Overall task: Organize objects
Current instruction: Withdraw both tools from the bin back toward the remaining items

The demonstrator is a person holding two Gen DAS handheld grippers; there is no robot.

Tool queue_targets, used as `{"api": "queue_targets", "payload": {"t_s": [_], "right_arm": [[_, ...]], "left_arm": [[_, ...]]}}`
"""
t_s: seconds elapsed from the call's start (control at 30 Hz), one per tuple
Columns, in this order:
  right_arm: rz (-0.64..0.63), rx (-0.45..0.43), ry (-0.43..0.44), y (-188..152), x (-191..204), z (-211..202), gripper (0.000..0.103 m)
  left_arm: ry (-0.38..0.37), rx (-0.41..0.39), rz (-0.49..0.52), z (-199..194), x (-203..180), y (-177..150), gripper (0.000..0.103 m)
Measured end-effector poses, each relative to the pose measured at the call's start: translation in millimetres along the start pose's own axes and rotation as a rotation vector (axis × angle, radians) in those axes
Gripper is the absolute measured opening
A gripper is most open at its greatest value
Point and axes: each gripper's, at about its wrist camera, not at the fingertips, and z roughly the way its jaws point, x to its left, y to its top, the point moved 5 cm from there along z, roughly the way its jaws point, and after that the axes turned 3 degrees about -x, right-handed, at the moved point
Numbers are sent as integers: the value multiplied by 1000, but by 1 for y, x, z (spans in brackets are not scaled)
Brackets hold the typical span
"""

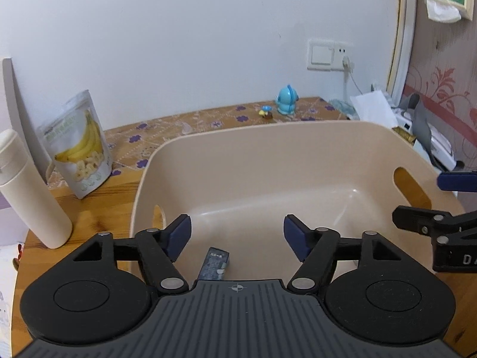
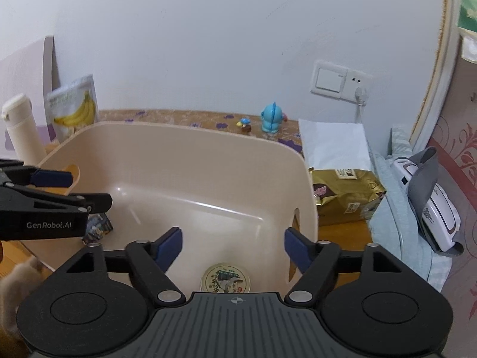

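A beige plastic tub (image 1: 268,143) (image 2: 167,149) with handle cut-outs stands on the wooden table. My left gripper (image 1: 237,234) is open and empty above the tub's near left side, over a small dark blue packet (image 1: 215,264) (image 2: 98,226) lying on the tub floor. My right gripper (image 2: 232,246) is open and empty above the tub's near right side, over a round tin (image 2: 225,277) with a printed lid on the tub floor. Each gripper shows at the edge of the other's view.
A banana-chip pouch (image 1: 79,146) and a cream bottle (image 1: 32,191) stand left of the tub. A blue toy figure (image 1: 286,100) and a tiny figurine (image 1: 265,112) stand by the wall. A gold bag (image 2: 342,194), white paper and a device lie right.
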Motion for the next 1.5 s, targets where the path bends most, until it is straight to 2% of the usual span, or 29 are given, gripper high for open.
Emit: {"api": "queue_targets", "payload": {"t_s": [0.03,0.23,0.6,0.87,1.5], "right_arm": [[6,-7,0,0,-1,-3,89],[24,-47,-4,-2,-1,-25,101],[58,-79,0,-18,8,-61,103],[79,-93,-3,-36,19,-84,103],[108,-33,0,-96,45,-98,103]], "left_arm": [[2,-8,-3,-3,1,1,75],[21,-45,-12,-28,4,-3,78],[46,-71,-18,-77,14,-25,79],[58,-53,-18,-100,24,-52,79],[53,26,-10,-114,36,-112,79]]}}
